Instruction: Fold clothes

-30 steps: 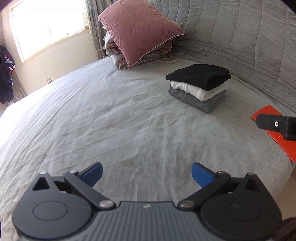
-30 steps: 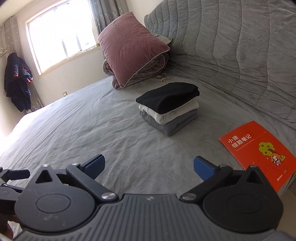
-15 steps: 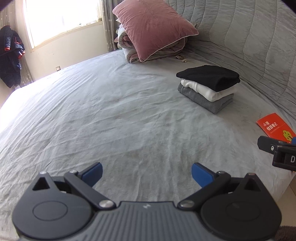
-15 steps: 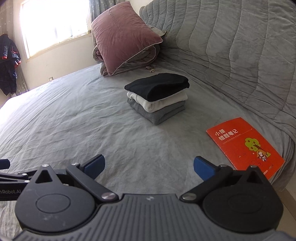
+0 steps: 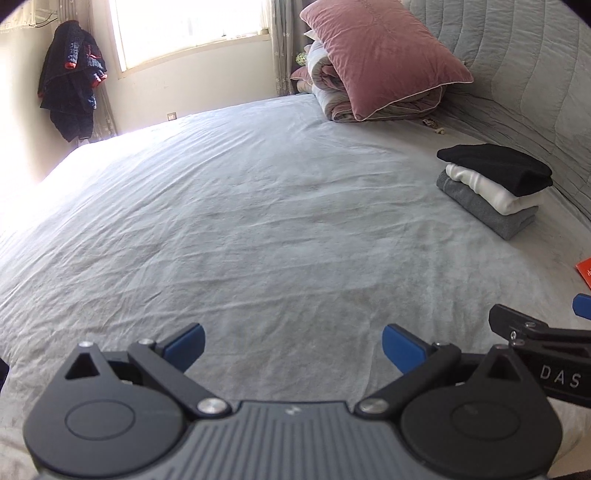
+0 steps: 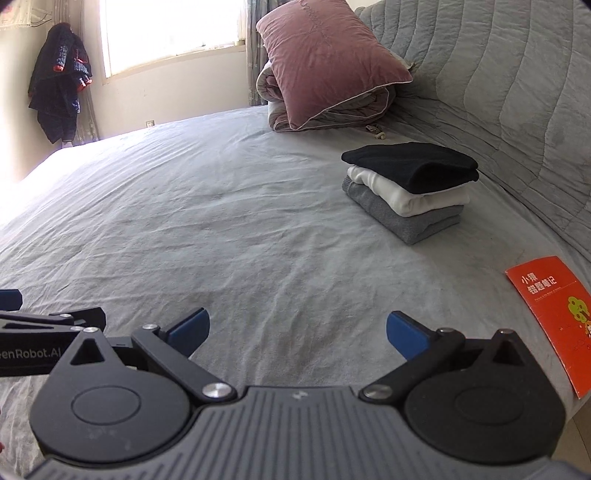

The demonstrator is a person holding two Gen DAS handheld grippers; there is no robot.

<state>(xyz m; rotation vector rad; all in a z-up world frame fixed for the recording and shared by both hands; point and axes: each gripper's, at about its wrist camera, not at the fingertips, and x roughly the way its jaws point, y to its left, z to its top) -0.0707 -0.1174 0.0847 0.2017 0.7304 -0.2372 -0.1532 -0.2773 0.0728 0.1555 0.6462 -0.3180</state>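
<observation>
**Non-task items observed around the bed**

A grey sheeted bed [image 6: 229, 221] is seen, wrinkled across its surface. A pink pillow [image 6: 328, 62] is propped on a rolled quilt [image 6: 354, 107] against the quilted grey headboard [image 6: 509, 85]. An orange booklet [image 6: 554, 317] is laid flat near the bed's right edge. A dark jacket [image 5: 70, 77] is hung beside the bright window [image 5: 184, 29].

Home bedroom, wide bed [image 5: 258, 206], pink pillow [image 5: 380, 55], sunlit window [image 6: 166, 33]
</observation>
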